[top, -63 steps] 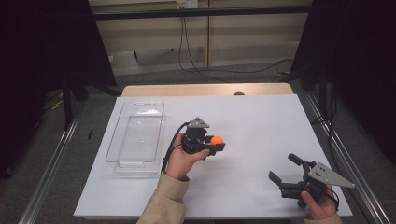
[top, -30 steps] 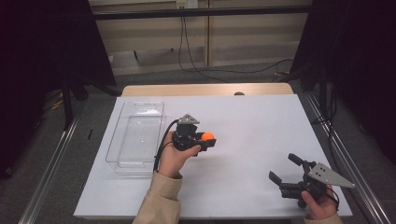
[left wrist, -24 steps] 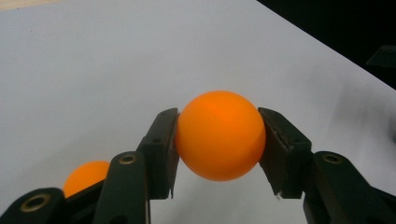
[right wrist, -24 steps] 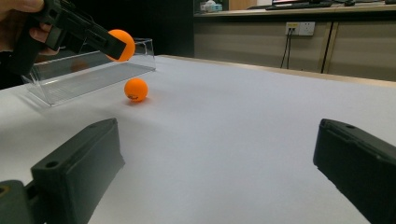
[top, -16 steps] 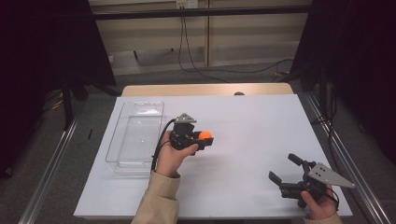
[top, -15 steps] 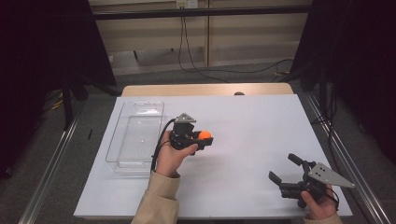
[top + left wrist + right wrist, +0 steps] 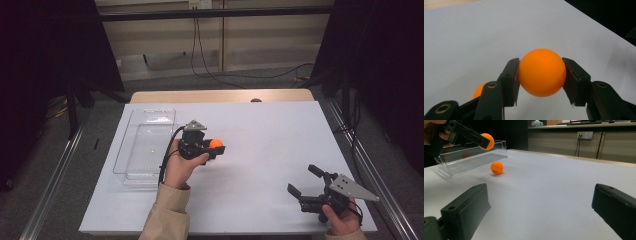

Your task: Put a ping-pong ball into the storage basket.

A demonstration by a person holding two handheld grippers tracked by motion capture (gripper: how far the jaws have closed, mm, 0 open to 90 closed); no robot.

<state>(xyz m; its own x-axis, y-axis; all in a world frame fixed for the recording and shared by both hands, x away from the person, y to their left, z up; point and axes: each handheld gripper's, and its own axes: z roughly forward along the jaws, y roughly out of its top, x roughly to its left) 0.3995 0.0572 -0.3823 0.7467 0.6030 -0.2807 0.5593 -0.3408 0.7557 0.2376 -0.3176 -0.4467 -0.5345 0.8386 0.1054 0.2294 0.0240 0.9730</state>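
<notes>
Left gripper pinches orange ball between both pads, raised above white table. Second orange ball rests on table below it. Clear tray just beside left gripper. Right gripper spread wide, nothing between pads, well apart from balls.

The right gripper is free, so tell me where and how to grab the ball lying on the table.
Grip the loose ball across its middle, one jaw on each side. It is round, so any width works; it rests on the table and may roll. Come from above or from the open side away from the tray, with the right gripper wide open, as it is.
</notes>
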